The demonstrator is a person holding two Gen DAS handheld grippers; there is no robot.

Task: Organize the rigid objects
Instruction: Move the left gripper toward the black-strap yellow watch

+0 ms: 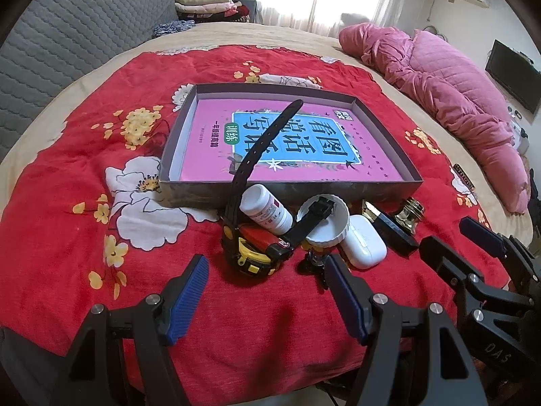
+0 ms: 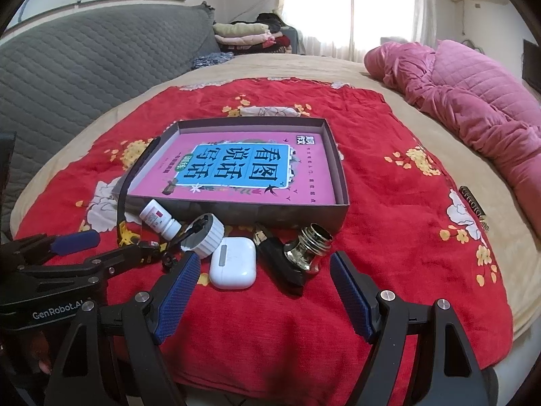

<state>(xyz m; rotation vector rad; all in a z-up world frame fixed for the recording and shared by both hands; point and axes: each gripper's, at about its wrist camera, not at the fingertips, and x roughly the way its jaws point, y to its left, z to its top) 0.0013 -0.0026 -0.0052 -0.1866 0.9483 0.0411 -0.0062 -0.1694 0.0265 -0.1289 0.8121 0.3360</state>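
White earbud case lies before the tray

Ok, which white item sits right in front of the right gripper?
The white earbud case, just ahead of the right gripper; the pill bottle and ribbed cap sit further left.

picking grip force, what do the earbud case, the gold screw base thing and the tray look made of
Earbud case: looks like glossy white hard plastic; smooth rounded shell with soft highlights.
Gold screw base: apparently polished metal or metallised plastic; mirror-like reflections on the threads, so either is possible.
Tray: likely matte grey cardboard; thin straight walls, folded corners, no shine.
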